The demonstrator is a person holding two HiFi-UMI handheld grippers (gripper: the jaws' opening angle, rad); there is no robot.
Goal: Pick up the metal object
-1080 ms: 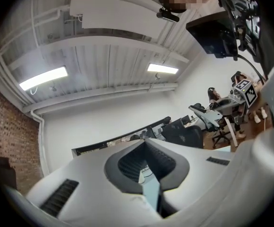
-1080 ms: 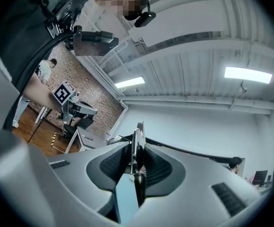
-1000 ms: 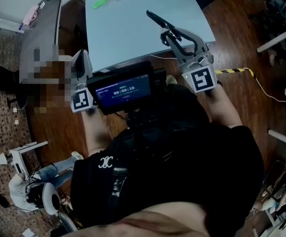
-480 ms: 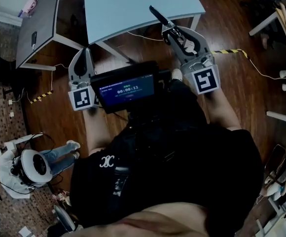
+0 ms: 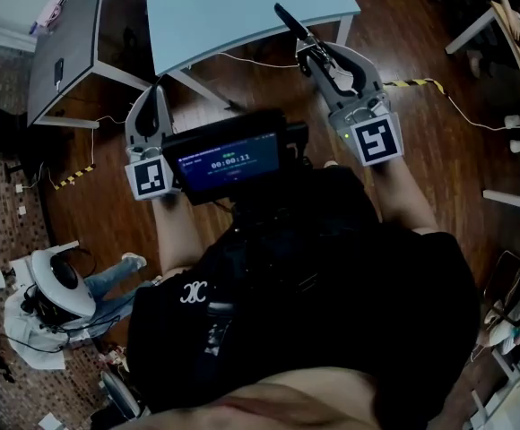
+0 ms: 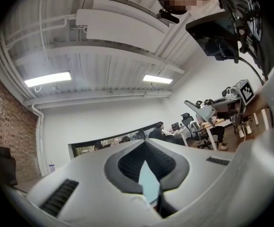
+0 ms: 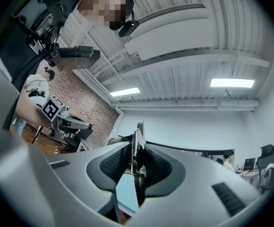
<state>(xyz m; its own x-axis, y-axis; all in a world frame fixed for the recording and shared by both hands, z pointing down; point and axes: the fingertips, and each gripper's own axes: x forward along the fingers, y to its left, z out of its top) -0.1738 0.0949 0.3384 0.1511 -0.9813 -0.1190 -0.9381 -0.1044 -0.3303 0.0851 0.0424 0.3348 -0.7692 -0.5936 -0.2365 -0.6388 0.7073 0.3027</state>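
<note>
Head view: upper right, right gripper (image 5: 312,50) clenched on dark metal object (image 5: 289,21), its tip overlapping table (image 5: 224,16); left of centre, left gripper (image 5: 158,95).
Left gripper view: bottom centre, jaws together, empty.
Right gripper view: centre, metal object upright, pinched between pads.

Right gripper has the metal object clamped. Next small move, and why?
Probably just hold the right gripper shut and steady: the metal object is pinched between its fingers, lifted off the table, with floor below. The left gripper is shut and empty, so nothing would catch a drop.
</note>
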